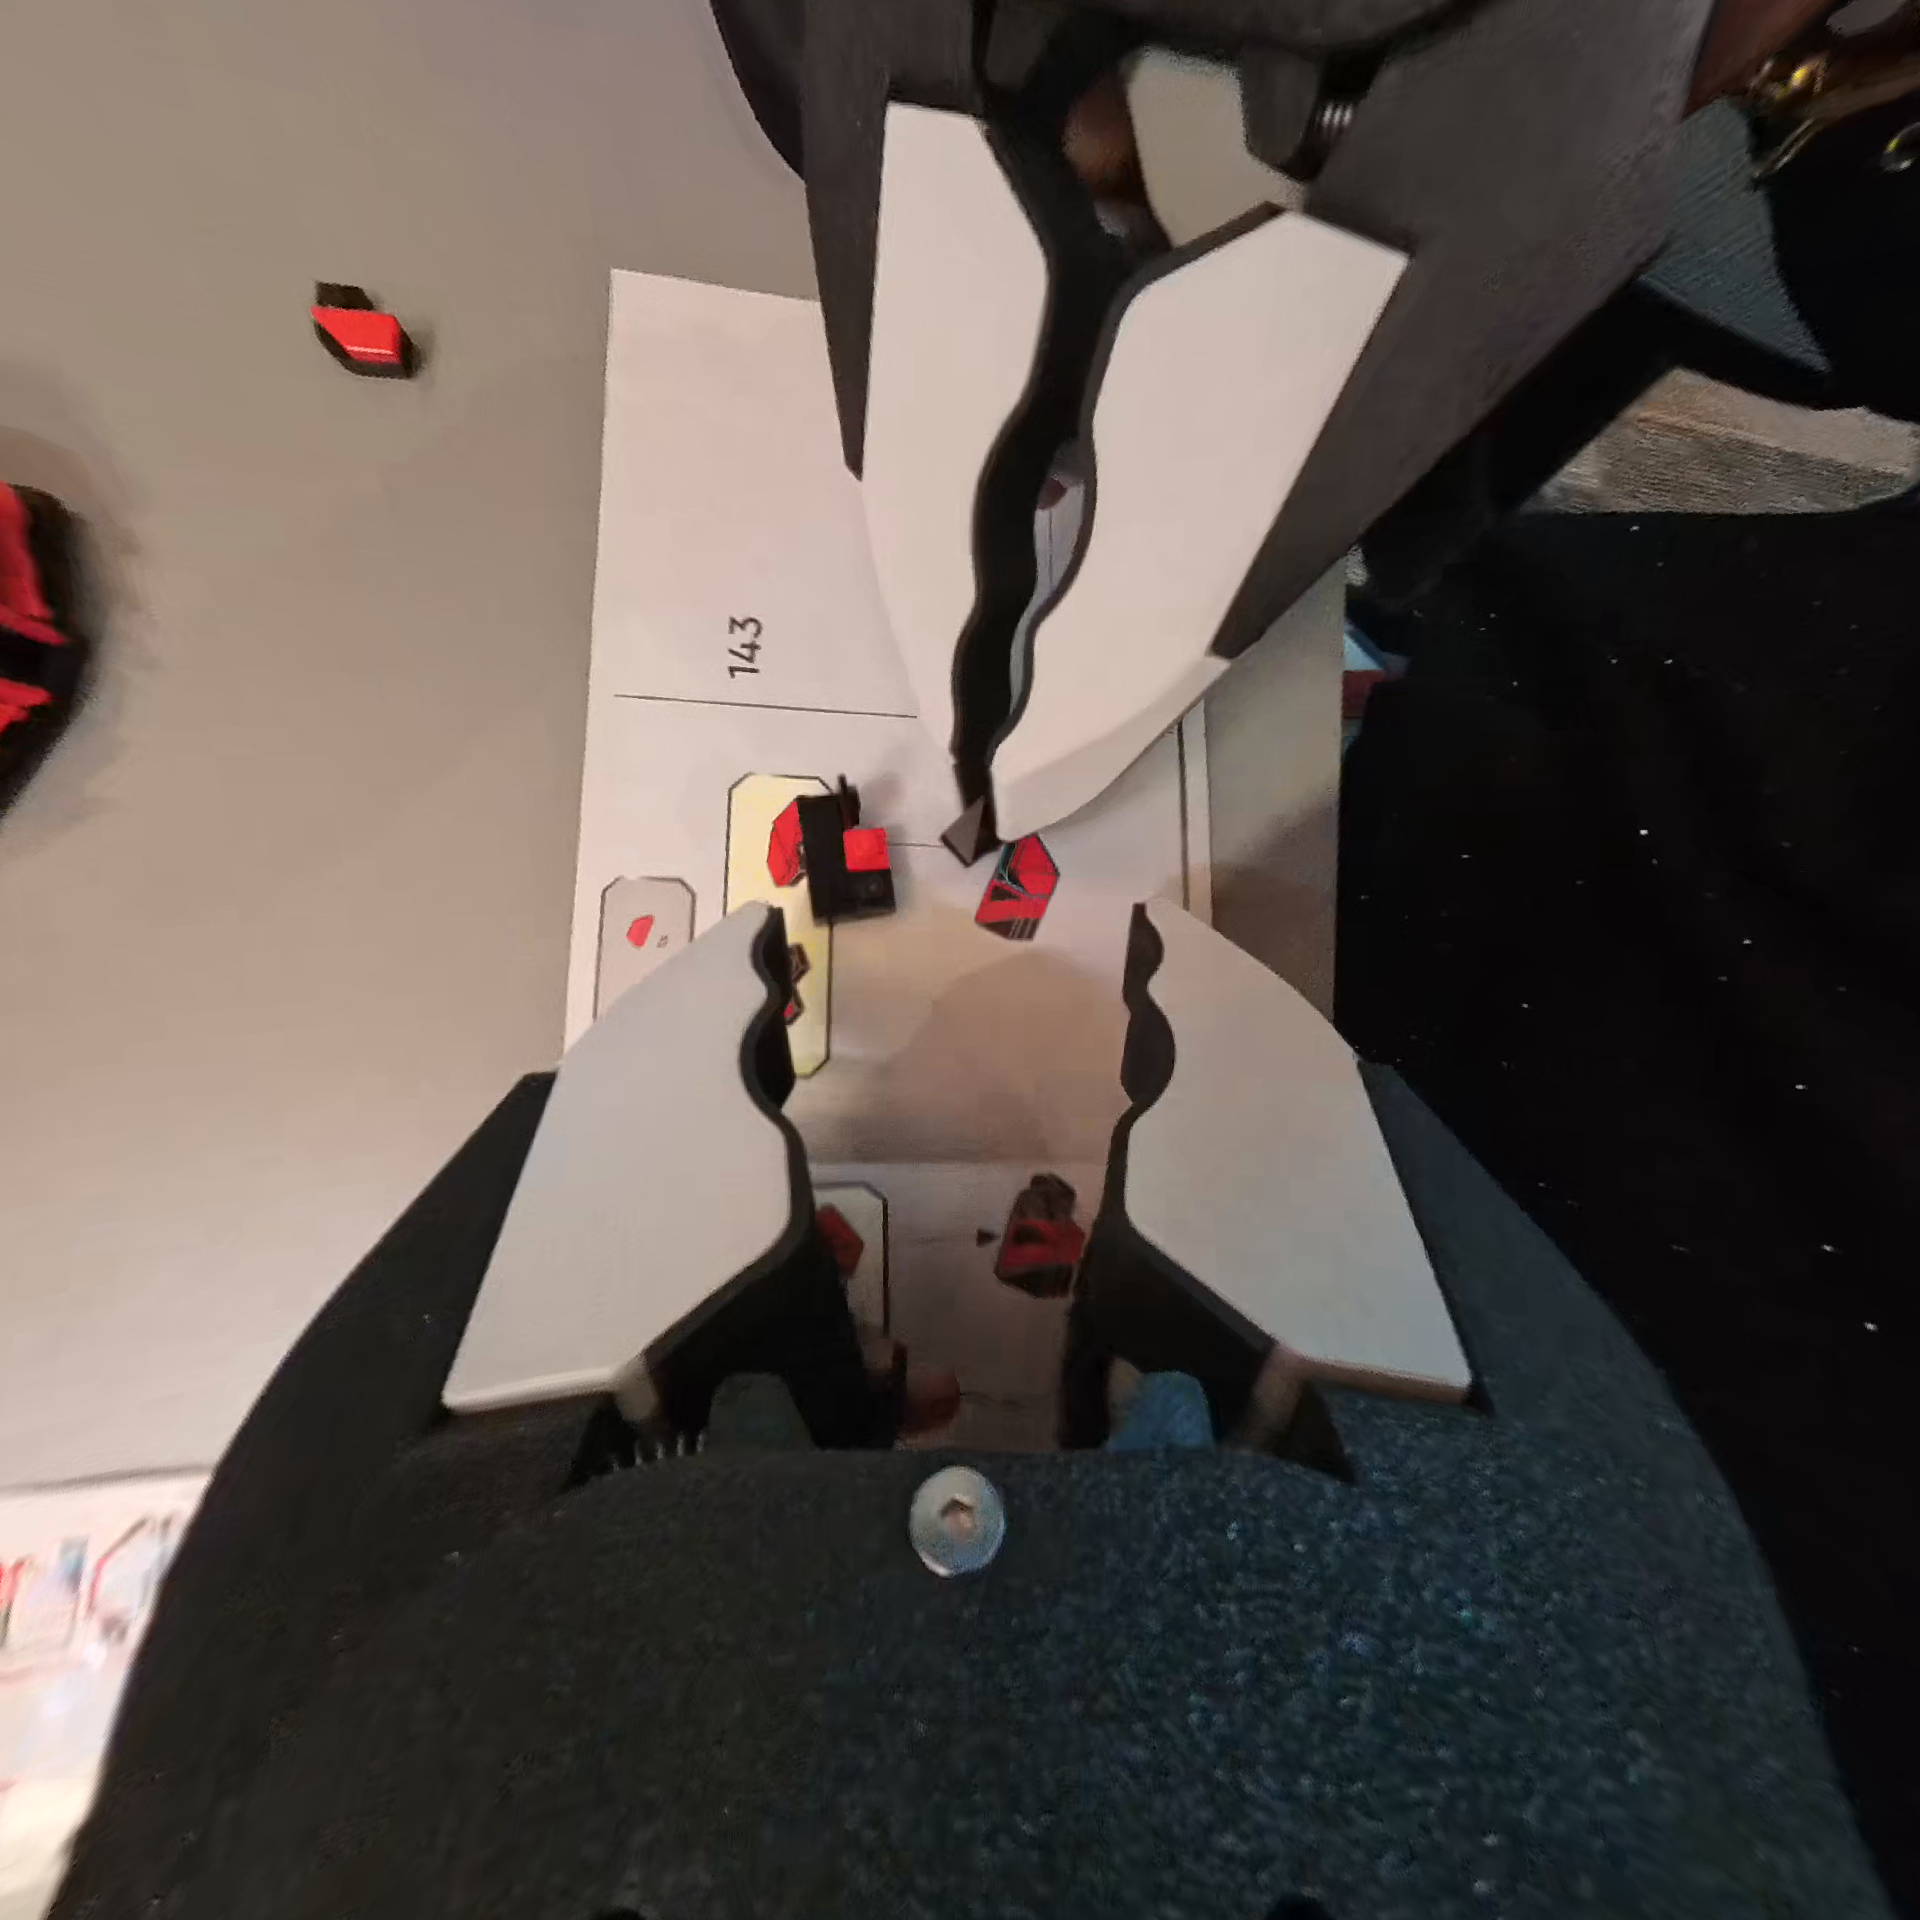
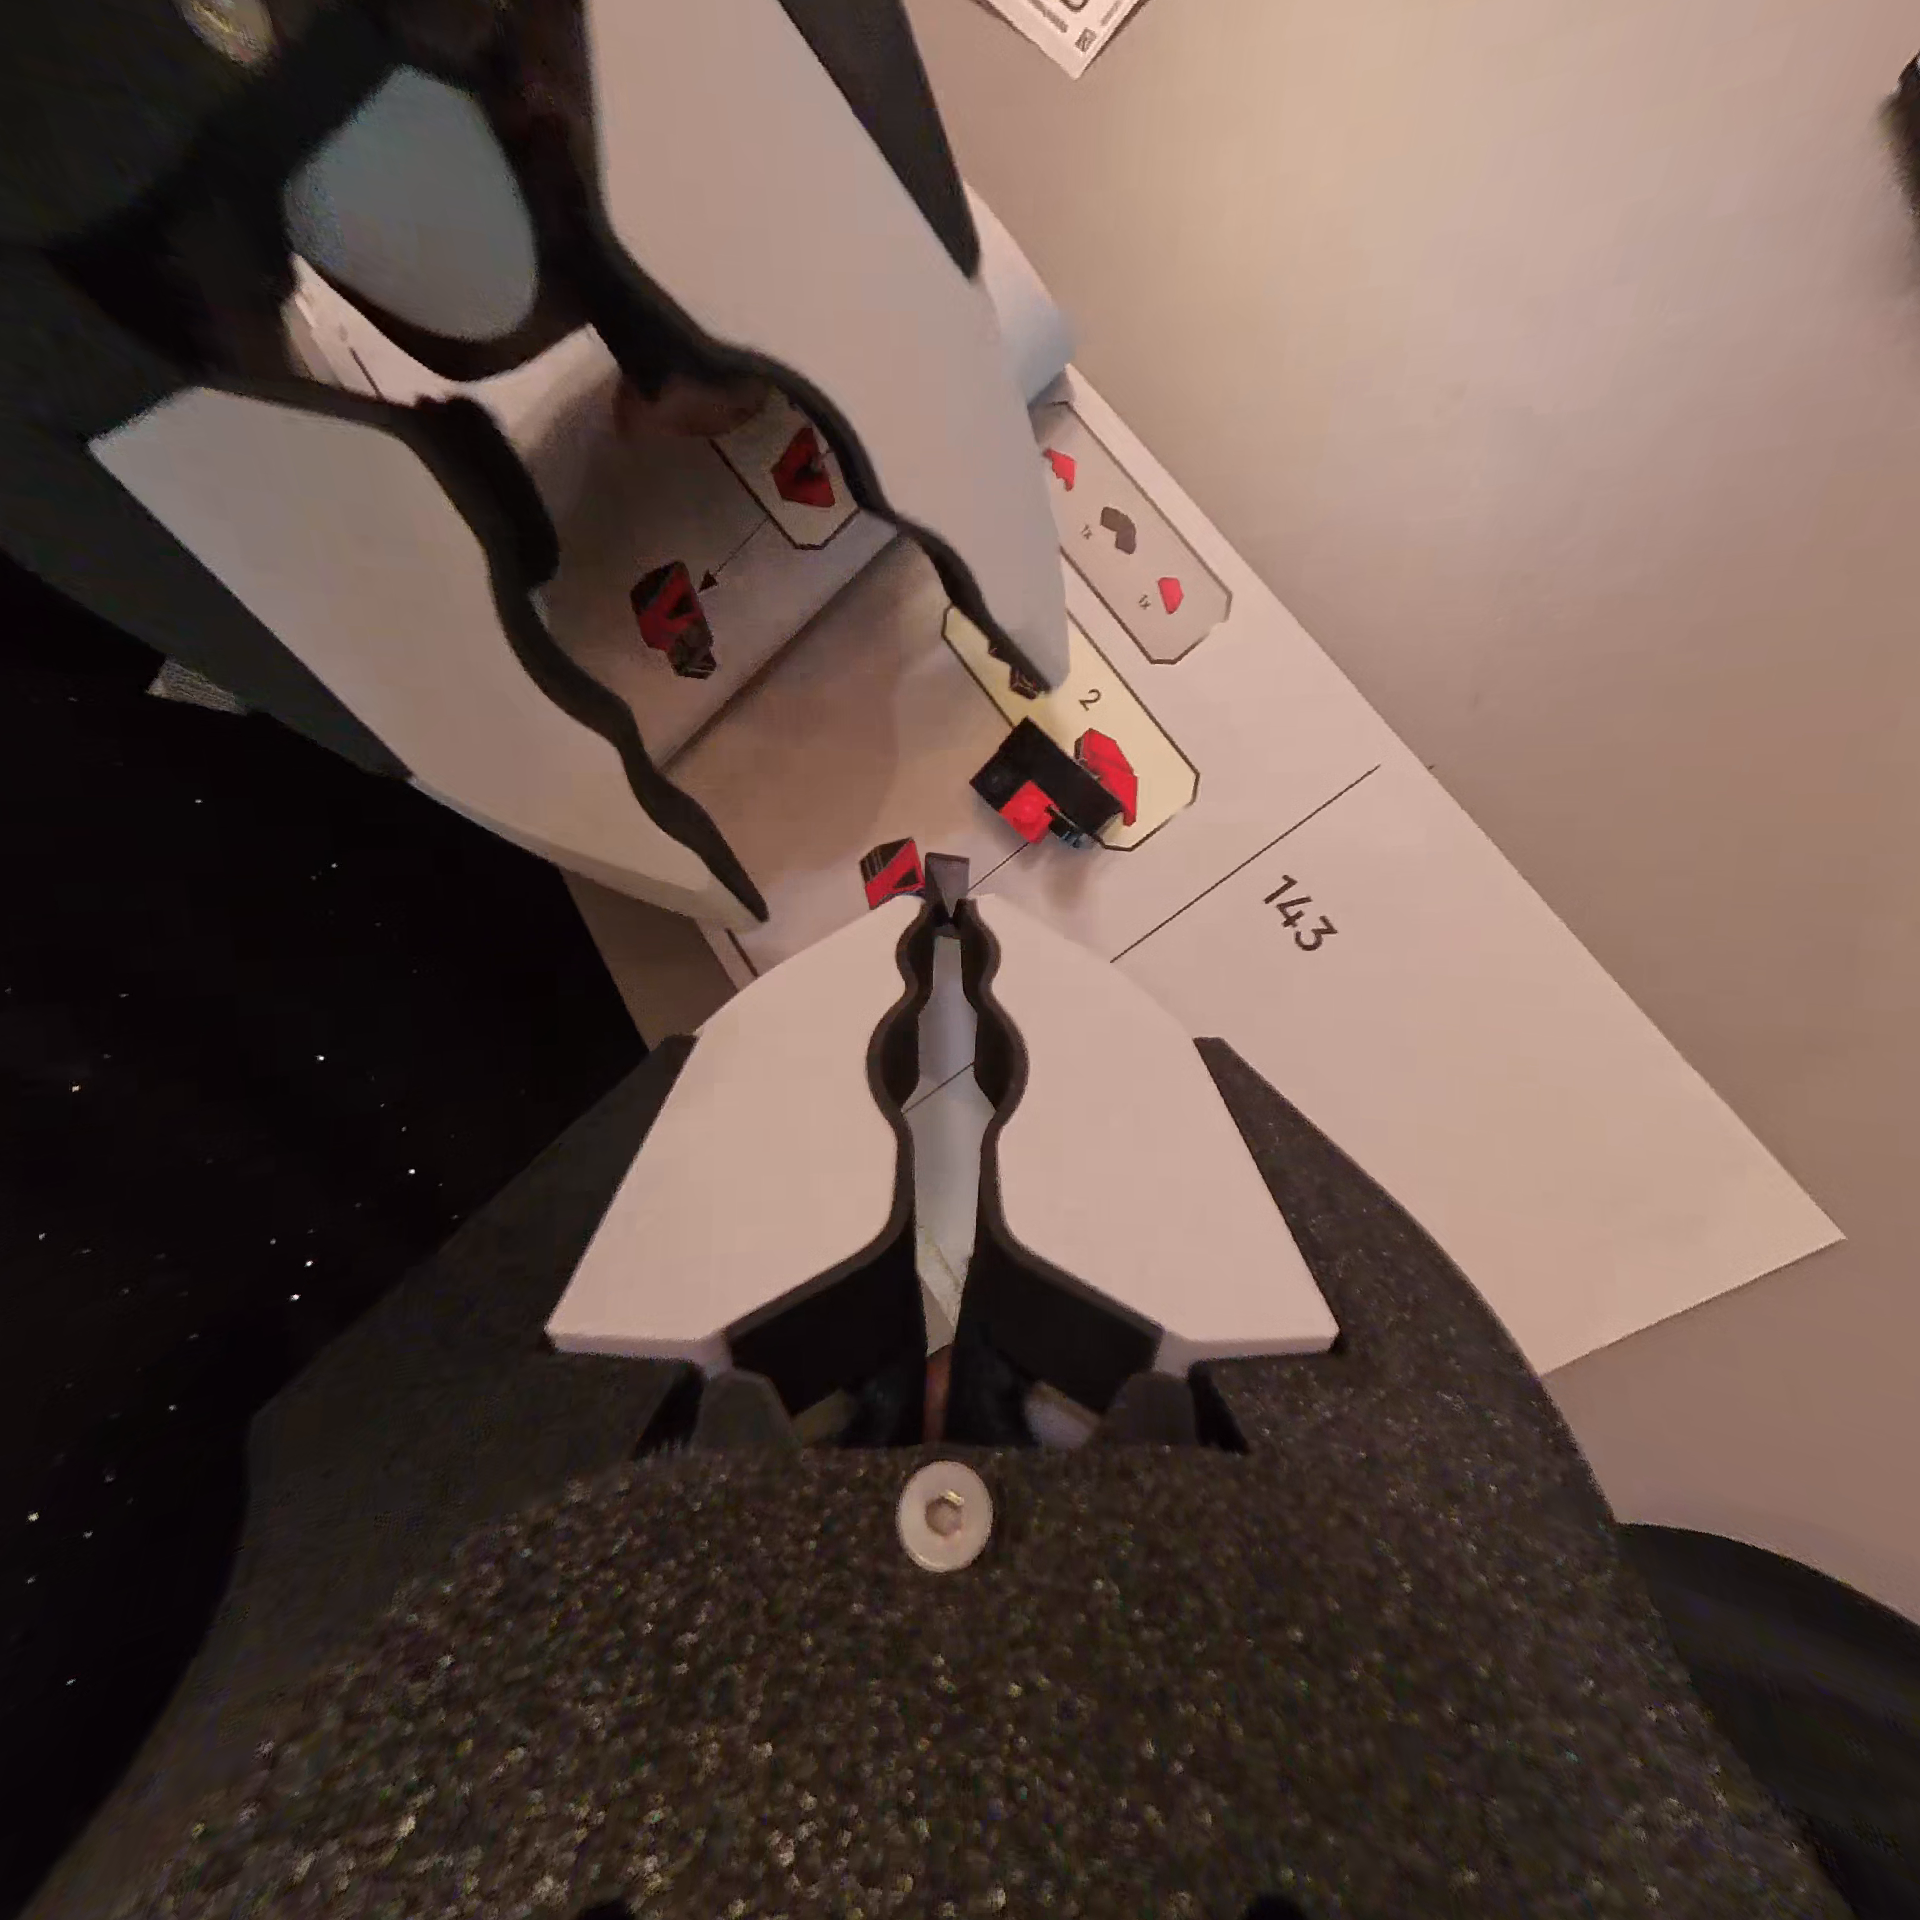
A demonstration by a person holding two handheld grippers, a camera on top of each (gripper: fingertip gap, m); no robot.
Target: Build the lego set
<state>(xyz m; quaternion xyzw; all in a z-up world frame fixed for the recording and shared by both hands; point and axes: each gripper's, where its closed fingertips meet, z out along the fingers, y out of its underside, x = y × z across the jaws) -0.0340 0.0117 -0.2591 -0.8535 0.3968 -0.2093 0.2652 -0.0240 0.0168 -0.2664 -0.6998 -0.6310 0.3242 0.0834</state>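
A small black-and-red lego assembly (image 1: pixel 847 862) lies on the open instruction booklet (image 1: pixel 717 468). My left gripper (image 1: pixel 951 930) is open and empty, with its fingertips just short of the assembly. My right gripper (image 1: pixel 977 805) comes in from above, shut on a small black piece (image 1: pixel 968 833) held just right of the assembly. In the right wrist view, the right gripper (image 2: pixel 945 912) pinches the black piece (image 2: pixel 945 875) at its tips. There the assembly (image 2: pixel 1044 790) lies a little ahead on the booklet (image 2: pixel 1455 1091), and the open left gripper (image 2: pixel 899 790) reaches in from the upper left.
A loose red-and-black piece (image 1: pixel 364 338) lies on the grey table (image 1: pixel 312 831) at the far left. A blurred pile of red and black parts (image 1: pixel 31 613) sits at the left edge. A dark speckled floor (image 1: pixel 1610 987) lies beyond the table's edge; it also shows in the right wrist view (image 2: pixel 208 1039). Left and right tips are no more than a few centimetres apart.
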